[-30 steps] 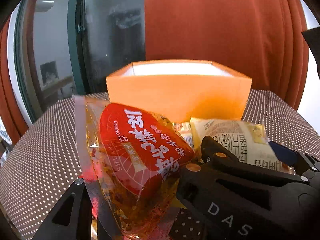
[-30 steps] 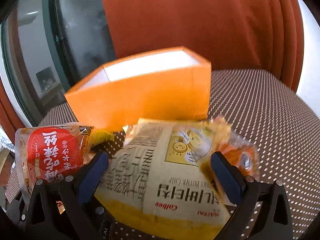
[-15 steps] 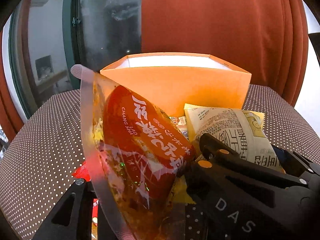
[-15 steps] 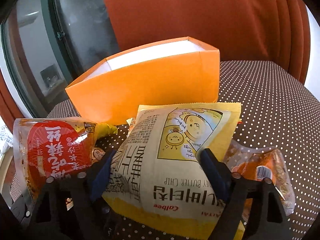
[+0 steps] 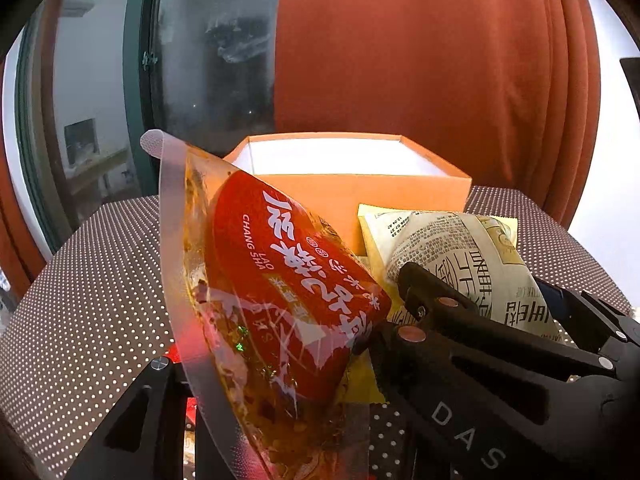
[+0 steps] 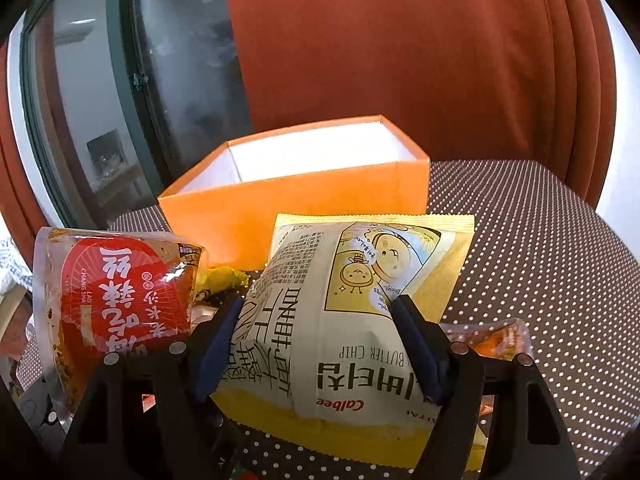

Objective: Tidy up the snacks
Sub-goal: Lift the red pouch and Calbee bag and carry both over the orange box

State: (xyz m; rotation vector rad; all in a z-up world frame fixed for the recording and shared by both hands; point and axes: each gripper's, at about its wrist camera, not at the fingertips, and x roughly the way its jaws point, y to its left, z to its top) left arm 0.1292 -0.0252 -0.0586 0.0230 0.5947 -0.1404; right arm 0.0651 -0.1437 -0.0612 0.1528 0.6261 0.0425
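A red snack pouch [image 5: 288, 288] with white Chinese lettering hangs tilted above the table, and my left gripper [image 5: 276, 360] is shut on its lower part. The same pouch [image 6: 120, 300] shows at the left of the right wrist view. My right gripper [image 6: 320, 332] has its blue pads pressed into both sides of a yellow butter chip bag [image 6: 360, 280], its jaws still closing. That bag [image 5: 460, 256] lies just right of the red pouch. Behind both stands an open orange box [image 6: 300, 208] with a white inside; the box [image 5: 400, 196] looks empty.
The brown dotted tablecloth [image 6: 540, 240] stretches to the right of the box. A clear pouch with orange contents [image 6: 492, 340] lies under my right finger, and a small yellow wrapper [image 6: 224, 276] sits between the two bags. A rust curtain and a dark window stand behind.
Both bags have come up off the table, the red pouch tipping more upright. My right jaws have narrowed onto the chip bag, squeezing its sides.
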